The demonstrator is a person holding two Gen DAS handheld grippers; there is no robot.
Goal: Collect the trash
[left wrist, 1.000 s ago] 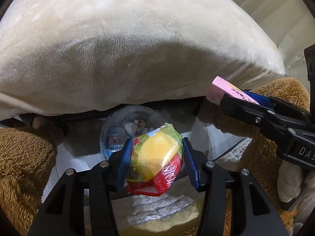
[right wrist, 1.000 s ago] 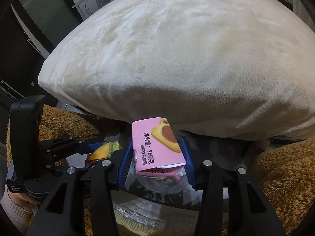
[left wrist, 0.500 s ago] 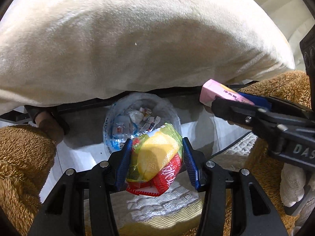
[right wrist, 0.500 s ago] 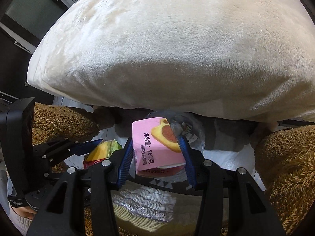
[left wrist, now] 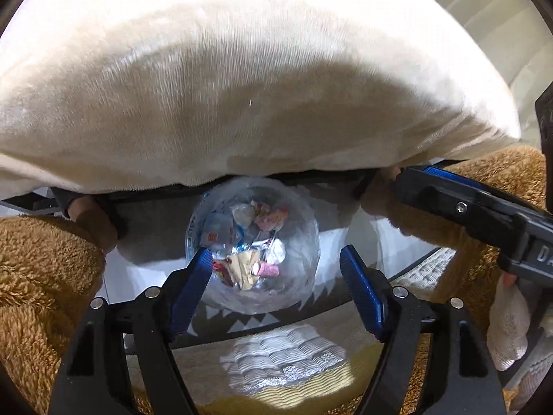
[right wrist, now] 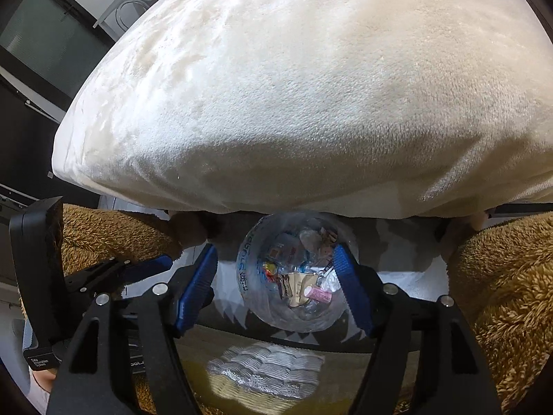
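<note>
A clear plastic-lined trash bin point(left wrist: 304, 221) stands on the floor below a cream cushion; it also shows in the right wrist view point(right wrist: 249, 242). Several wrappers and a small pink pack point(left wrist: 268, 269) lie inside it; the pink pack shows in the right wrist view too point(right wrist: 319, 294). My left gripper point(left wrist: 276, 273) hangs open and empty right above the bin. My right gripper point(right wrist: 276, 273) is open and empty above the bin too. The right gripper's arm point(left wrist: 484, 214) reaches in from the right in the left wrist view.
A big cream cushion point(left wrist: 242, 86) overhangs the bin from behind. Brown fuzzy fabric point(left wrist: 38, 276) lies at both sides. A white and yellow textured mat point(left wrist: 283, 363) lies below the grippers. A dark window and white rack point(right wrist: 52, 34) are at the far left.
Both grippers have opened. The yellow-red snack bag left my left gripper and the pink carton left my right gripper. Both now hang lower over the bin.
</note>
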